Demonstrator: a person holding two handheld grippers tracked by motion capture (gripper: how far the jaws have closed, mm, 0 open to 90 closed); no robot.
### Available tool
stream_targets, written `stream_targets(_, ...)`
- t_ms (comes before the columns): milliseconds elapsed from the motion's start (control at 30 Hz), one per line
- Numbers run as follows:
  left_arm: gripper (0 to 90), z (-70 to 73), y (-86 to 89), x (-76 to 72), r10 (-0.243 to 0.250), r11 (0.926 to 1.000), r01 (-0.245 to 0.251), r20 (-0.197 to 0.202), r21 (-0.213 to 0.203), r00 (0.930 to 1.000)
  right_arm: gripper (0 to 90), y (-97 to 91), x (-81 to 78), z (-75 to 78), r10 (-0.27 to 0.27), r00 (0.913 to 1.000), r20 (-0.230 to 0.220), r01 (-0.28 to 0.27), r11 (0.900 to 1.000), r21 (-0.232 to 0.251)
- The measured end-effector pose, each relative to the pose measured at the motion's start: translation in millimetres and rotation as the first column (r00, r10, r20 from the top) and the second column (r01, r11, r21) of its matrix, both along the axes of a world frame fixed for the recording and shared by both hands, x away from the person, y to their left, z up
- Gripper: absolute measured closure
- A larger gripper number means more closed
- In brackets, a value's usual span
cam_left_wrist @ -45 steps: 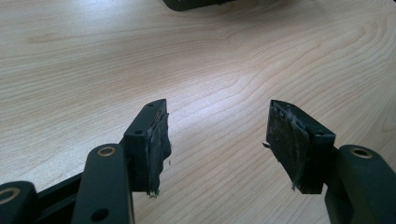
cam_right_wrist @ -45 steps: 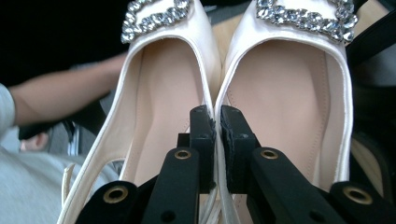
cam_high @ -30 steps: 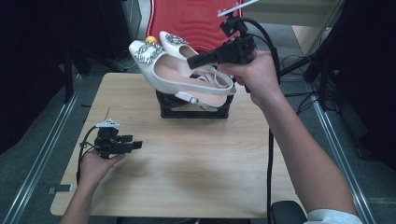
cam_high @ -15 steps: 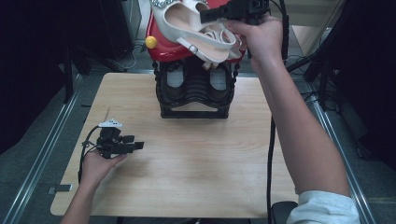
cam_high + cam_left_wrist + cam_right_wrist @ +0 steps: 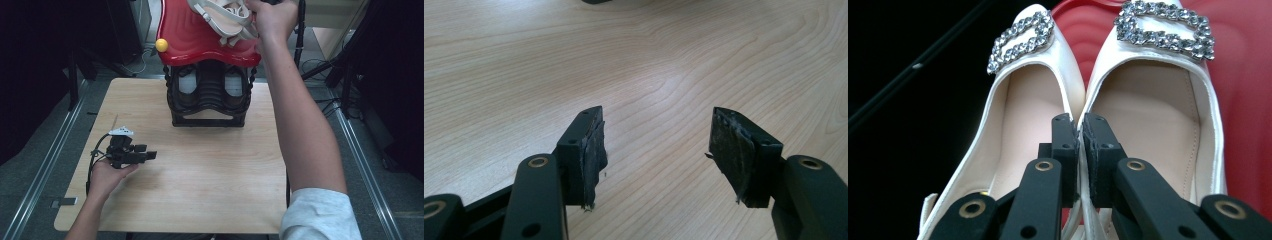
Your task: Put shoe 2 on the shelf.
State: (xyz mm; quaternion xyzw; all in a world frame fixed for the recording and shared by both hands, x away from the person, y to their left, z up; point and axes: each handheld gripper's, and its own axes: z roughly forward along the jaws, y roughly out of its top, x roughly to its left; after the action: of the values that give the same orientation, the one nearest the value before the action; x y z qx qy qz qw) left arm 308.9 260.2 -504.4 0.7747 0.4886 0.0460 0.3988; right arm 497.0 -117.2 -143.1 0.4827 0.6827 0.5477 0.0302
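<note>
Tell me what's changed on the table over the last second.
The right tool, clamped on the inner edges of the pair of white shoes, has lifted them off the black rack and carried them up and away, over the red seat behind the table. The rack now sits bare. The left tool stayed open, resting on the wooden table.

even bright light, dark surroundings, sharp
</note>
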Motion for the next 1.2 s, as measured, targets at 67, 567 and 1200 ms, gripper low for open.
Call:
stream_targets(67, 39.7, -0.2, -1.8, 0.2, -0.005, 1.0, 0.005, 0.001, -0.003, 1.0, 86.1, 2.0, 6.4, -2.4, -0.041, 0.9992, 0.0, 0.041, 0.9991, -0.01)
stream_targets(567, 39.8, 1.4, -6.0, 3.8, -0.028, 0.9995, 0.028, 0.004, -0.015, 0.9996, 86.1, 43.8, 19.5, -18.4, -0.207, 0.978, 0.028, 0.208, 0.9755, -0.072)
stream_targets(1200, 39.8, -0.2, -9.8, 5.8, -0.037, 0.9993, 0.037, -0.003, -0.003, 0.9993, 85.7, 48.8, 11.8, -37.5, -0.206, 0.9754, 0.078, 0.21, 0.9763, -0.052)
